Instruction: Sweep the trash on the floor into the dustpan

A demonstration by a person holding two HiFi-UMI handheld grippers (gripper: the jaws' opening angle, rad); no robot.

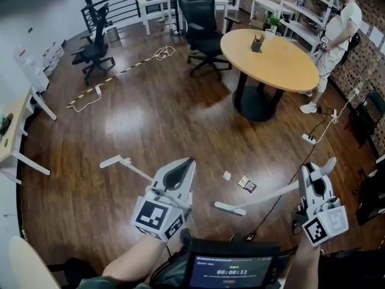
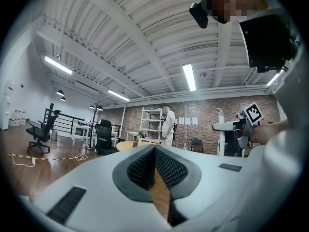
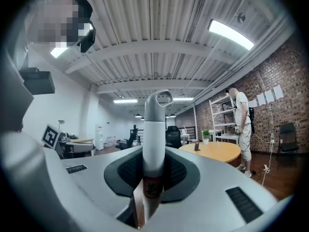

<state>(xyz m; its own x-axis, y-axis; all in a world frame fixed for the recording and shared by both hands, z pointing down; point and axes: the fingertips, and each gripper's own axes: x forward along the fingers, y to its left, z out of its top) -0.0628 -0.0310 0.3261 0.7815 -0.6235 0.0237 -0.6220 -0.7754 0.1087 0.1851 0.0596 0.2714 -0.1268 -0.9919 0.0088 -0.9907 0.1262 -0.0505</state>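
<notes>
My right gripper [image 1: 314,174] [image 3: 153,168] is shut on a white broom handle [image 3: 154,129]. The shaft slants down and left to the broom head [image 1: 230,208] on the wooden floor. Just beyond the head lie a small white crumpled scrap [image 1: 227,175] and a flat printed packet [image 1: 246,185]. My left gripper [image 1: 183,167] [image 2: 155,151] points forward over the floor, its jaws together with nothing visible between them. A white long-handled piece [image 1: 120,161], perhaps the dustpan's handle, lies on the floor to its left and runs behind the gripper. No pan shows.
A round wooden table [image 1: 289,71] stands ahead on the right, with a person [image 1: 340,23] beyond it. Office chairs [image 1: 204,23] stand at the back. A power strip [image 1: 308,139] and a black cable [image 1: 274,206] lie on the floor at the right. A desk [image 1: 12,140] is at the left.
</notes>
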